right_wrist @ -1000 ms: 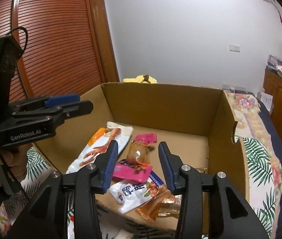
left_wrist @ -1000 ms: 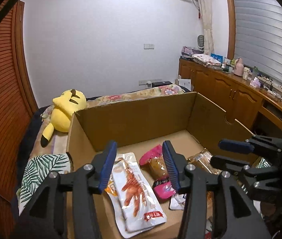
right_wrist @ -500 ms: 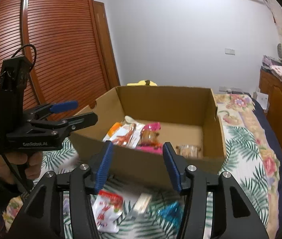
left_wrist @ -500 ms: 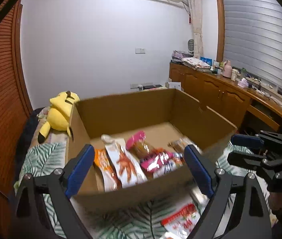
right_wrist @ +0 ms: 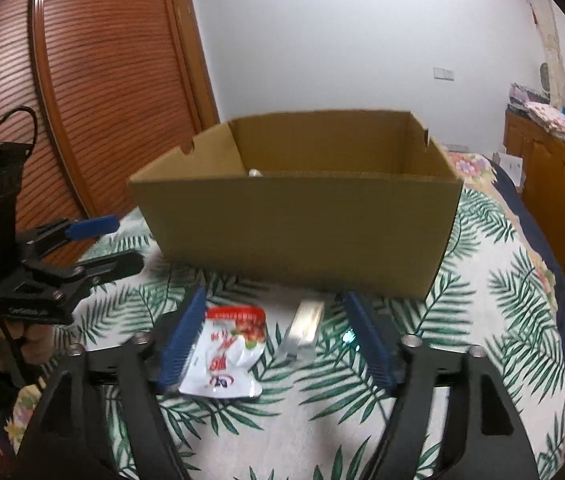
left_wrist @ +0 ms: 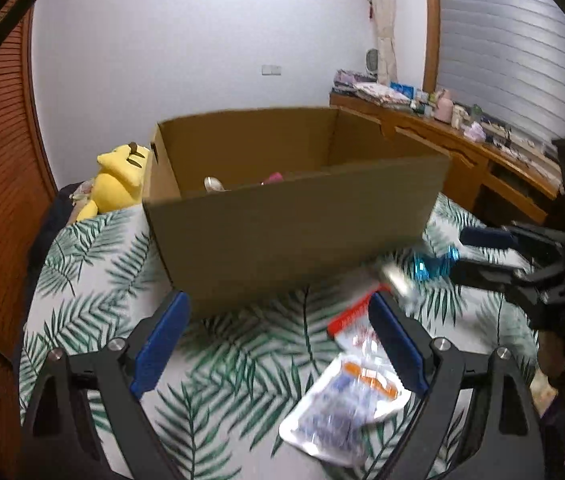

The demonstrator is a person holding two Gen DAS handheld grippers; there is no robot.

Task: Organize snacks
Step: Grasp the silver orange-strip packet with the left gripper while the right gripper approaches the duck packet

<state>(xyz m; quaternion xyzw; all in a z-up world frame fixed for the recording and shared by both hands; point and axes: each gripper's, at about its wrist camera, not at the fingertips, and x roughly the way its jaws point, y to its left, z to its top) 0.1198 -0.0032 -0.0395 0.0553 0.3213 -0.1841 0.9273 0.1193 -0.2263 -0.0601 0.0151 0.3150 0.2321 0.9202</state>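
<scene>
Fingers (right_wrist: 186,336) opening around nothing, above a red-topped white snack pouch (right_wrist: 228,354) lying flat.

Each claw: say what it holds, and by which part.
Nothing is held. The left claw stands open; the right claw is opening over a red-and-white packet, without gripping.

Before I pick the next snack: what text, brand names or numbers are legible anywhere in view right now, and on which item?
No text can be read for certain.
White packet with red top: red characters and a round logo, too blurred to read.
Left hand-held gripper: pale lettering on its black body, too smeared to read.
White and purple packet: print is motion-blurred.
Cardboard box: no print visible.
</scene>
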